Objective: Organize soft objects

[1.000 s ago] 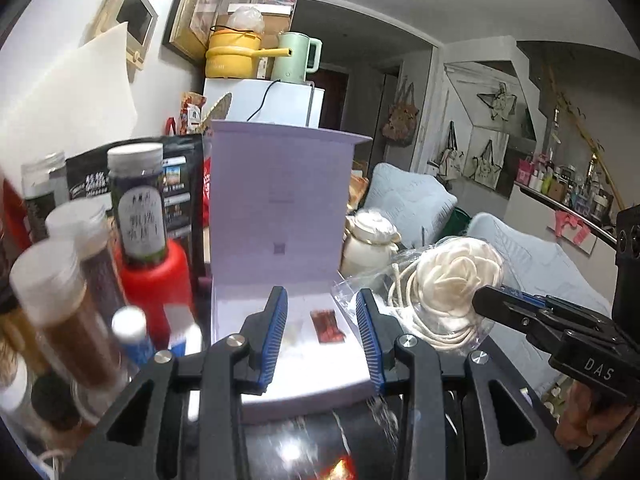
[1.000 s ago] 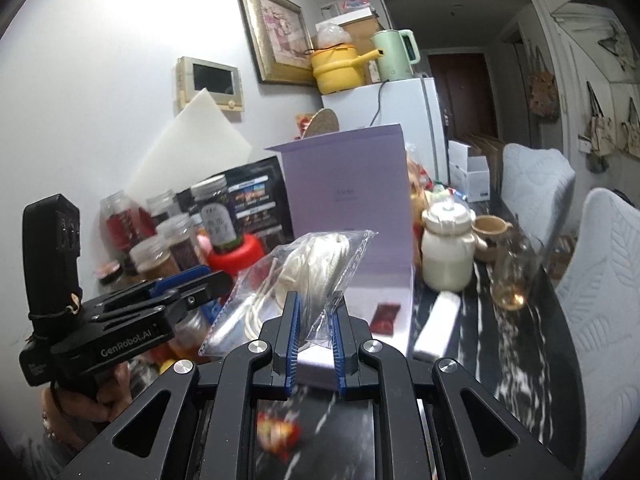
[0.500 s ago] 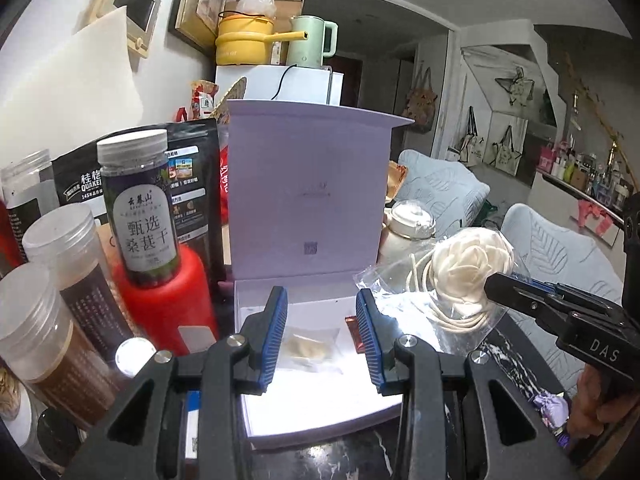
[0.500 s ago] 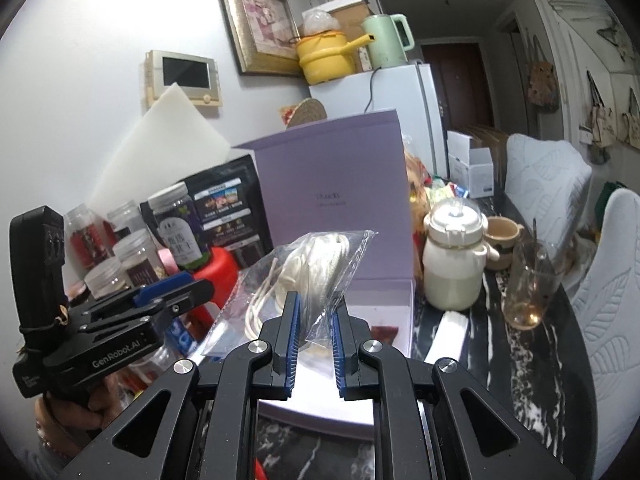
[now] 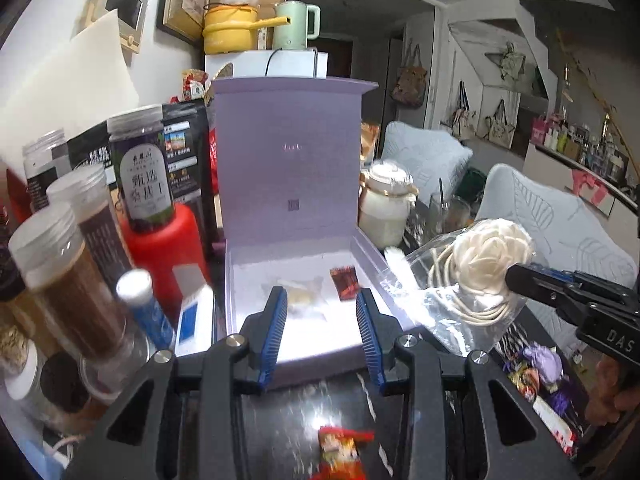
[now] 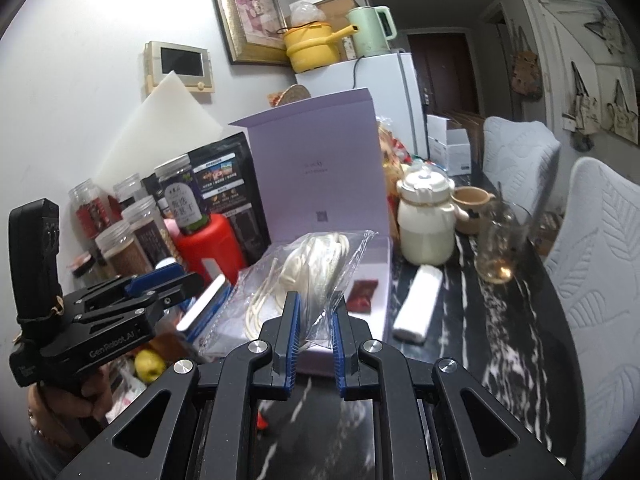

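Note:
An open lilac box (image 5: 296, 280) stands with its lid up; it also shows in the right wrist view (image 6: 320, 184). Inside lie a small clear packet (image 5: 302, 294) and a dark red sachet (image 5: 344, 282). My right gripper (image 6: 314, 320) is shut on a clear plastic bag (image 6: 316, 268) holding a cream fabric rose with cord (image 5: 488, 254), held just right of the box's front corner. My left gripper (image 5: 322, 320) is open and empty, just in front of the box. It also shows in the right wrist view (image 6: 160, 284).
Jars and a red bottle (image 5: 160, 240) crowd the left. A cream pot (image 5: 386, 208), a glass (image 6: 498, 248) and a white roll (image 6: 418, 304) stand right of the box. Wrapped sweets (image 5: 342, 446) and a purple soft thing (image 5: 542, 360) lie on the black marble table (image 6: 500, 352).
Both grippers have drawn back and risen a little from the box, so more of its inside shows. The right gripper still holds the bagged rose; the left stays open.

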The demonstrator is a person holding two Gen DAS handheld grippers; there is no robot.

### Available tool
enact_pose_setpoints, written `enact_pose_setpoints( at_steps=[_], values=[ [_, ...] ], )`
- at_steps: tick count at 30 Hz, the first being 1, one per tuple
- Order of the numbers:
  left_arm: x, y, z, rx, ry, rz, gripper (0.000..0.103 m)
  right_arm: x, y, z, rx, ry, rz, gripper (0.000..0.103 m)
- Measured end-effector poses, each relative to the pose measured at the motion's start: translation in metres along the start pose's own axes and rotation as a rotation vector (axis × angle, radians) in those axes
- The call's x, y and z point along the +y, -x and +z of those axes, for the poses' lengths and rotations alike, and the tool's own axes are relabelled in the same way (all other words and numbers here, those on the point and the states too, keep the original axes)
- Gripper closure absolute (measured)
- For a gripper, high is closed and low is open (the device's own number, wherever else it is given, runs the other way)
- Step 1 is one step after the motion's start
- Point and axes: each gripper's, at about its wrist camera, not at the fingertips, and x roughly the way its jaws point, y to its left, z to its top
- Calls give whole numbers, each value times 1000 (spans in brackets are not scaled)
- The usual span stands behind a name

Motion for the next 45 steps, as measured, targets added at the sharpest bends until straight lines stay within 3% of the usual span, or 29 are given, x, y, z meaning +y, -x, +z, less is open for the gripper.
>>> enact_pose_setpoints(
  at_steps=[9,10,11,13,19,27,33,36,41,45],
  values=[
    [-11,6,-29,94,13,-1,64,1,31,-34,16,-24,-16,88],
    [-11,6,-33,104,16,-2,51,1,33,-38,18,-30,-18,88],
    [-11,5,-35,111,18,0,26,0,35,-41,21,-36,-20,88],
    [-12,5,-42,116,24,4,0,-1,40,-48,27,-46,-25,88],
    [-15,-4,-61,174,17,35,0,-6,56,-68,35,-61,-76,88],
    [-25,-21,-92,265,-19,22,0,-15,62,-93,75,-94,-111,88],
    [-22,-31,-108,317,21,-9,1,-22,60,-111,113,-127,-108,88],
    [-24,-39,-115,342,14,-30,8,-22,59,-117,124,-137,-102,88],
    [-24,-55,-125,398,24,-50,34,-23,56,-122,140,-147,-99,88],
    [-27,-61,-128,396,-1,-42,51,-23,55,-123,145,-151,-91,88]
  ],
)
